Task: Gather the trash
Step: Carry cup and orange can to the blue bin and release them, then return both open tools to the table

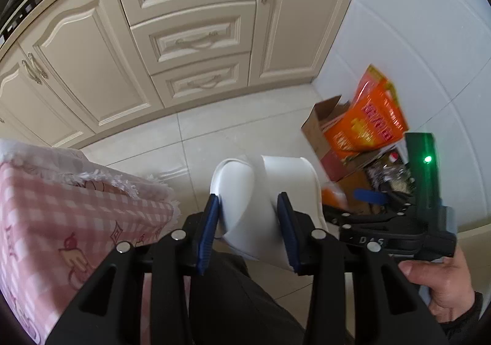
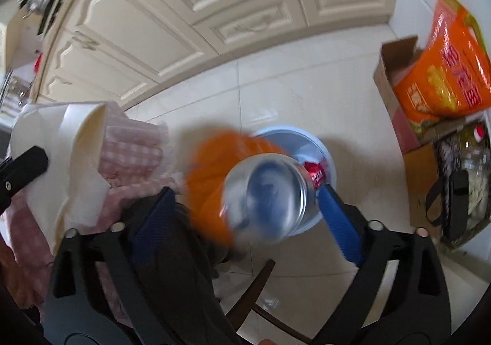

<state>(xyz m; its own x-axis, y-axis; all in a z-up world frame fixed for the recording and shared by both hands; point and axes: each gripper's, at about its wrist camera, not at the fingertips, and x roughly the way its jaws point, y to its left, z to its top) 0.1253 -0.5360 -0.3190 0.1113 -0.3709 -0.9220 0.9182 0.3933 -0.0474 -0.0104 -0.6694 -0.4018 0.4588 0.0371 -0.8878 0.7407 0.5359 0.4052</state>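
Note:
My left gripper (image 1: 248, 225) is shut on a white paper cup (image 1: 254, 207), held above the floor; the cup also shows at the left of the right wrist view (image 2: 76, 157). My right gripper (image 2: 245, 216) is open. An orange can (image 2: 245, 188), blurred, is between its blue pads, bottom end toward the camera; I cannot tell if it touches them. Below it stands a light-blue trash bin (image 2: 331, 160) with a red wrapper (image 2: 316, 173) inside. The right gripper also shows in the left wrist view (image 1: 392, 222).
A table with a pink checked cloth (image 1: 61, 222) is at the left. Cream kitchen cabinets (image 1: 184, 38) line the far side. A cardboard box (image 1: 319, 130) with an orange bag (image 1: 368, 124) stands at the right by the wall, beside a bag of jars (image 2: 466, 179).

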